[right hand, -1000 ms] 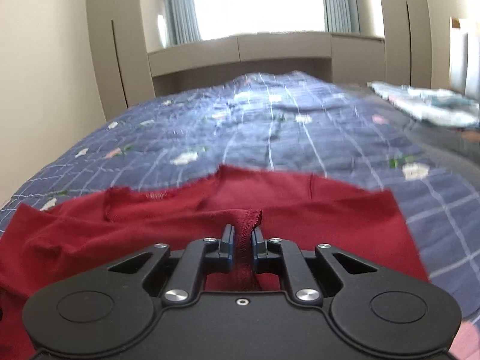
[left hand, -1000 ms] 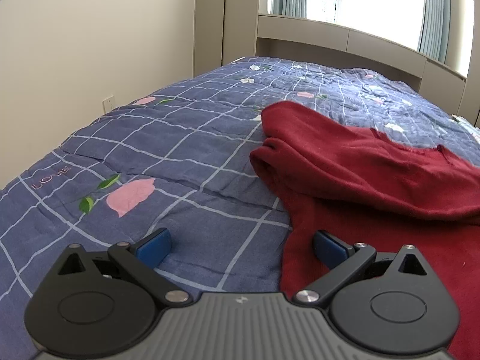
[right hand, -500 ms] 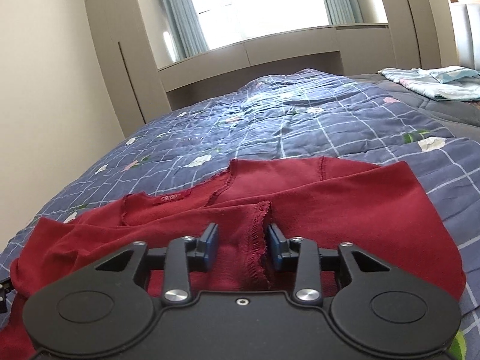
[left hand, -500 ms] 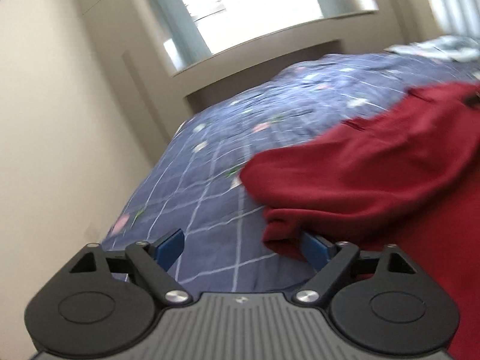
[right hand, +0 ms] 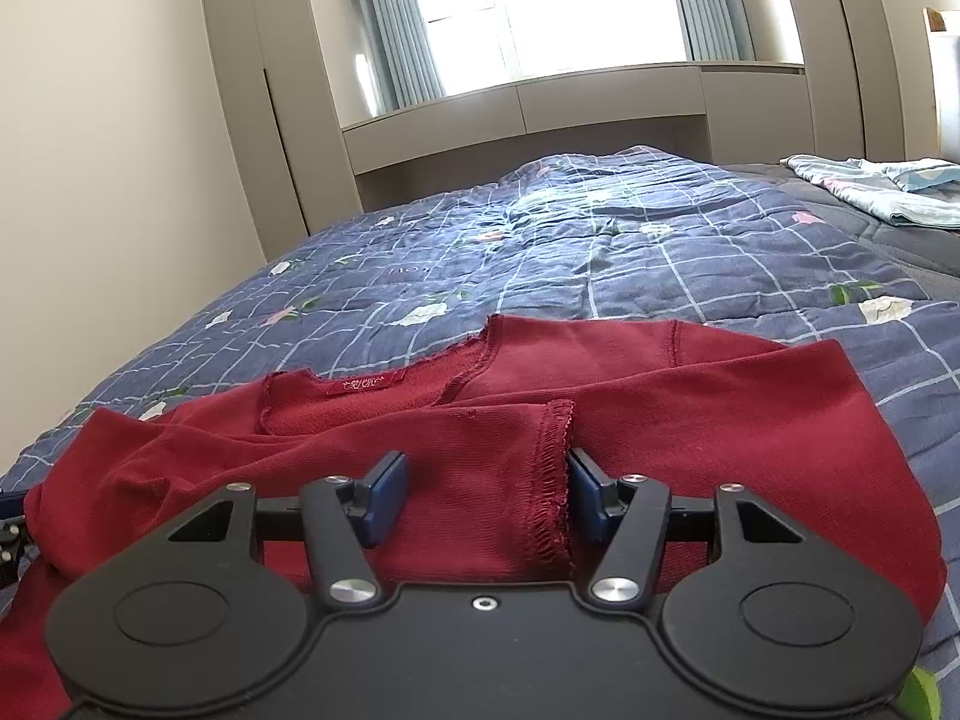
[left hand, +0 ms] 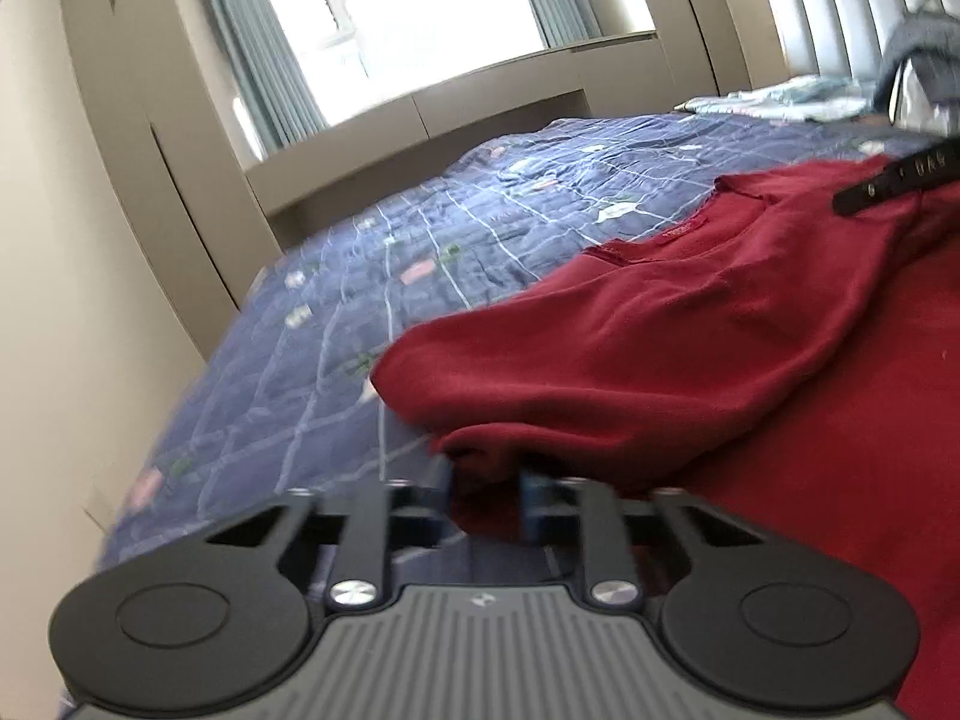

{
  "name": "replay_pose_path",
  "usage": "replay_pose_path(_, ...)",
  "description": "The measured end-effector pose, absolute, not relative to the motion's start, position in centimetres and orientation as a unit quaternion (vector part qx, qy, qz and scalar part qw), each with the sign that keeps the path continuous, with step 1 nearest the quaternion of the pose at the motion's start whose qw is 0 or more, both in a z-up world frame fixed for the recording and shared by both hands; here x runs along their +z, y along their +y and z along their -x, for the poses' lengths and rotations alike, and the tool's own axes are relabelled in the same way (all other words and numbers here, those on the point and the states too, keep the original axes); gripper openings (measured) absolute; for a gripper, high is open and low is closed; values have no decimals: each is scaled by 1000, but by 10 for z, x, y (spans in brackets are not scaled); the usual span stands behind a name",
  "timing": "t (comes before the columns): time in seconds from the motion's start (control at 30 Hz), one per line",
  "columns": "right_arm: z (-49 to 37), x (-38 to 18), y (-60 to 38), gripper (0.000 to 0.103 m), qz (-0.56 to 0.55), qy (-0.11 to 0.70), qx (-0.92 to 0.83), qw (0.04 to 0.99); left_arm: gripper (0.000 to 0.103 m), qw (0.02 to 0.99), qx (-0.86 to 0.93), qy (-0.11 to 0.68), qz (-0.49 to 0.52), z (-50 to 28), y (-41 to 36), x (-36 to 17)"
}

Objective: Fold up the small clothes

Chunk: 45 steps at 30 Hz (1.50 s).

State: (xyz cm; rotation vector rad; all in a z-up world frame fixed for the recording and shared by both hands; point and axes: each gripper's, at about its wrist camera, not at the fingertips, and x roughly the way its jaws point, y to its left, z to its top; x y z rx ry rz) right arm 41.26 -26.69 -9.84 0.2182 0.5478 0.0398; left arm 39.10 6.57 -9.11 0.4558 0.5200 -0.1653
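Note:
A dark red knit top point(right hand: 600, 408) lies on the blue checked quilt point(right hand: 540, 252); one sleeve is folded across its body, its frilled cuff point(right hand: 555, 468) near my right gripper. My right gripper point(right hand: 486, 498) is open, its blue pads either side of the sleeve end without pinching it. In the left wrist view the top point(left hand: 660, 330) fills the right half. My left gripper point(left hand: 486, 495) is shut on a fold of the top at its left edge. Part of the right gripper point(left hand: 894, 180) shows at the far right of that view.
The quilt point(left hand: 372, 312) covers a bed that runs to a beige headboard shelf point(right hand: 540, 114) under a bright window. A wall point(right hand: 108, 150) is along the left side. Folded pale blue clothes point(right hand: 870, 192) lie at the far right of the bed.
My right gripper opened and let go of the sleeve cuff, which now lies flat. My left gripper swung right to the top's left edge and closed on a fold.

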Motion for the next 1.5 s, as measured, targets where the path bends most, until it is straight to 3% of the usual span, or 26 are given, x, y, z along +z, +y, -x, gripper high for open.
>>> replay_pose_path(0.2, -412, -98, -267, 60, -108, 270, 20, 957, 4, 953, -39, 250, -168, -385, 81, -82)
replay_pose_path(0.4, -413, -99, -267, 60, -107, 270, 19, 957, 3, 950, -11, 306, -67, -384, 103, -84)
replay_pose_path(0.57, -413, -99, -267, 60, -107, 270, 19, 957, 4, 941, -5, 338, -29, -386, 114, -89)
replay_pose_path(0.67, -413, -99, -267, 60, -108, 270, 20, 957, 10, 936, -12, 353, 14, -382, 127, -89)
replay_pose_path(0.7, -412, -99, -266, 60, -108, 269, 20, 957, 16, 936, -10, 351, 21, -378, 131, -89)
replay_pose_path(0.73, -413, -99, -267, 60, -108, 270, 20, 957, 35, 937, -1, 350, 19, -372, 132, -87)
replay_pose_path(0.77, -413, -99, -266, 61, -107, 270, 20, 957, 46, 938, 9, 348, 11, -368, 131, -86)
replay_pose_path(0.8, -413, -99, -266, 62, -107, 270, 21, 957, 67, 939, 22, 344, 1, -363, 129, -84)
replay_pose_path(0.83, -413, -98, -266, 64, -106, 270, 22, 957, 76, 940, 40, 339, -8, -358, 128, -83)
replay_pose_path(0.9, -412, -98, -265, 68, -102, 269, 26, 957, 77, 942, 52, 333, -11, -352, 127, -79)
replay_pose_path(1.03, -412, -97, -260, 78, -91, 269, 28, 958, 93, 949, 63, 307, 26, -359, 131, -66)
replay_pose_path(1.27, -413, -98, -255, 102, -74, 271, 21, 960, 96, 954, 85, 288, 15, -435, 107, -62)
replay_pose_path(1.5, -412, -98, -251, 102, -50, 268, -28, 962, 97, 935, 139, 327, -2, -487, 109, -95)
